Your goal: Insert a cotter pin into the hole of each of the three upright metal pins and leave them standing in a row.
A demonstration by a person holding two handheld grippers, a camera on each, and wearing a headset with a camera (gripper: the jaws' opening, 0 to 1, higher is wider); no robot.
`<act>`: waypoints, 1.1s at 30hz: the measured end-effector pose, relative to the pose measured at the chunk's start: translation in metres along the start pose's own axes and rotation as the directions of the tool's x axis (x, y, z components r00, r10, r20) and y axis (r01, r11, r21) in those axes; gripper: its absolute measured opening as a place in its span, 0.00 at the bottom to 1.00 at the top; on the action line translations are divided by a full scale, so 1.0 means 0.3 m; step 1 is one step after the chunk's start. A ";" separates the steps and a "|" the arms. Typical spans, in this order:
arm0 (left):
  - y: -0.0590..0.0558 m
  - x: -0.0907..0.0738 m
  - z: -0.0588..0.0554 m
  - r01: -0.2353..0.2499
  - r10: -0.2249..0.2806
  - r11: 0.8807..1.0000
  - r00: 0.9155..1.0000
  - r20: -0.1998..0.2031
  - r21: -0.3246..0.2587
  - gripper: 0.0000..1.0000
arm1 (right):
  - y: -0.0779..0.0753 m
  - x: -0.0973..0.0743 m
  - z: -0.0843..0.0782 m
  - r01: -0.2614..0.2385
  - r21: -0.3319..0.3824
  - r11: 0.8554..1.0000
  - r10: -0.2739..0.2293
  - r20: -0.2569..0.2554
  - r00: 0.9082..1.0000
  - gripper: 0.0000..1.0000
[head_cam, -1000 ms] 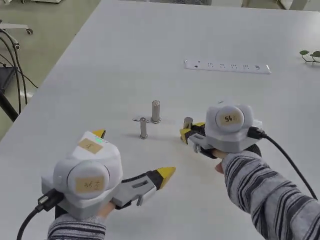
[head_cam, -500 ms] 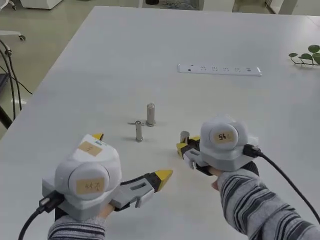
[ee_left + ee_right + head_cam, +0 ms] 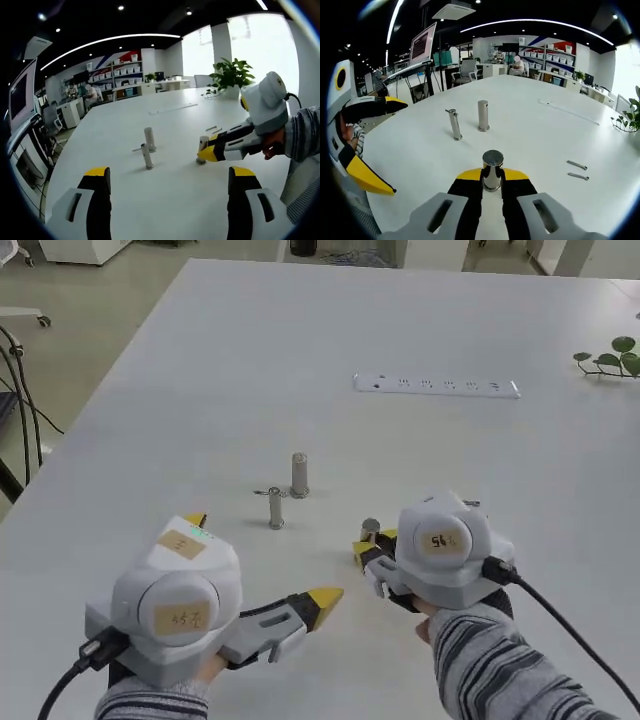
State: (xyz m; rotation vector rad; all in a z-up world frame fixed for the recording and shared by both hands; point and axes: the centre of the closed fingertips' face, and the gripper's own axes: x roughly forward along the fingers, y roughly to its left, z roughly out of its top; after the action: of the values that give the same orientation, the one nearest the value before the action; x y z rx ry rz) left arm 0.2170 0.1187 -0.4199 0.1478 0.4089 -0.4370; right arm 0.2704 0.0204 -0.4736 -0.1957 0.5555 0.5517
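While my right hand-held gripper point(image 3: 493, 176) clamps the metal pin point(image 3: 492, 159) standing upright on the worktop point(image 3: 530, 125), two loose cotter pins point(image 3: 577, 165) lie flat just to its right. My left hand-held gripper point(image 3: 169, 172), jaws wide apart, sits farther off.

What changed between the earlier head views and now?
The right gripper, jaws shut on the near metal pin, has drawn it slightly back, away from the other two. The far pin and the middle pin kept their places; the left gripper stays open and idle. The remaining shift is camera movement.
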 end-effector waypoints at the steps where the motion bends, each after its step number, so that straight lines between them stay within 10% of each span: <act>1: 0.000 0.001 -0.001 0.000 0.000 1.000 1.000 -0.001 -0.001 0.98 | 0.001 0.000 0.001 -0.004 -0.005 1.000 0.004 -0.002 1.000 0.09; 14: -0.017 0.003 -0.003 0.019 -0.019 1.000 1.000 -0.005 -0.003 0.99 | 0.012 -0.065 0.012 -0.125 -0.049 0.991 0.124 -0.009 0.992 0.27; 21: -0.017 0.004 -0.001 0.021 -0.022 1.000 1.000 -0.001 -0.013 0.99 | -0.111 -0.124 -0.005 -0.133 -0.200 0.971 0.118 -0.086 0.989 0.28; 33: -0.026 0.006 0.006 0.030 -0.030 1.000 1.000 0.007 0.005 0.99 | -0.317 -0.144 -0.081 -0.214 -0.280 0.936 0.129 -0.293 0.947 0.21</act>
State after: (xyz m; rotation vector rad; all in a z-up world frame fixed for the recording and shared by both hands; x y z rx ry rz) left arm 0.2158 0.1105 -0.4194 0.1445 0.4033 -0.4680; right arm 0.2809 -0.0862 -0.4673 -0.5306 0.7562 0.7916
